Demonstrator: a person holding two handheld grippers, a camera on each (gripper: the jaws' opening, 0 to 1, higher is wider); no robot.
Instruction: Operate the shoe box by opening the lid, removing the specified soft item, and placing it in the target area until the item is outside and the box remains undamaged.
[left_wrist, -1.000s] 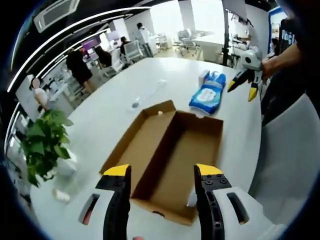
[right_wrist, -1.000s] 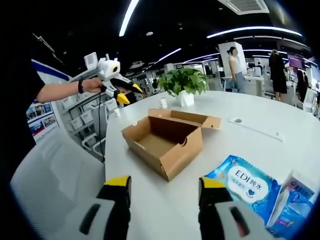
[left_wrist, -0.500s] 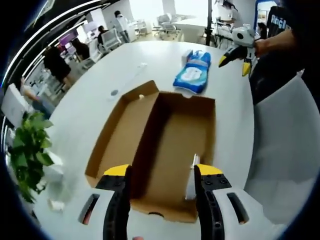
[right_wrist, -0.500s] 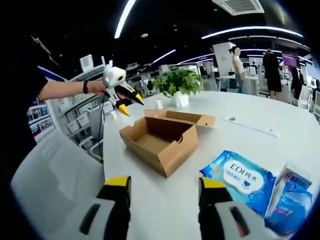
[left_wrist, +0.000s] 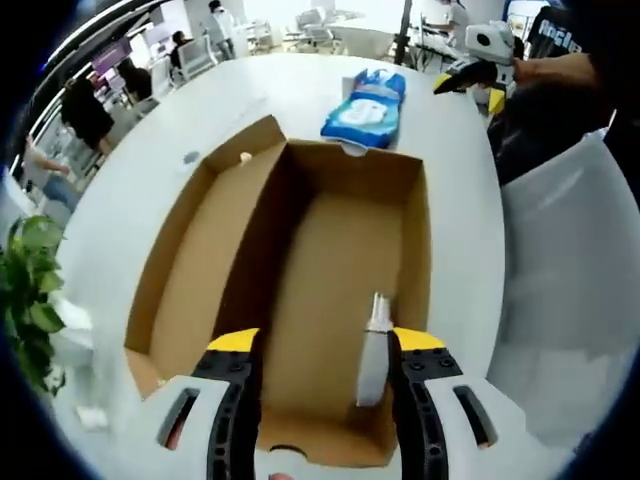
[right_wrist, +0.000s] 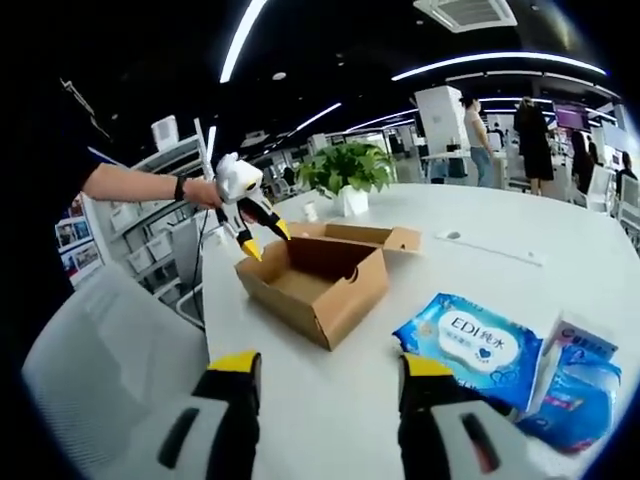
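The left claw (left_wrist: 320, 345) hangs spread apart over the open box (left_wrist: 300, 290). The right claw (right_wrist: 325, 365), also apart, hovers above the worktop (right_wrist: 330, 400) near the wipes packs (right_wrist: 470, 345). A plant (right_wrist: 345, 170) stands behind the box.

A blue-and-white wipes pack (right_wrist: 482, 347) lying on the white counter (right_wrist: 340, 400) carries the readable print "EDI" followed by Chinese characters, seen in the right gripper view. A smaller blue packet (right_wrist: 577, 395) beside it bears lettering too small to make out.
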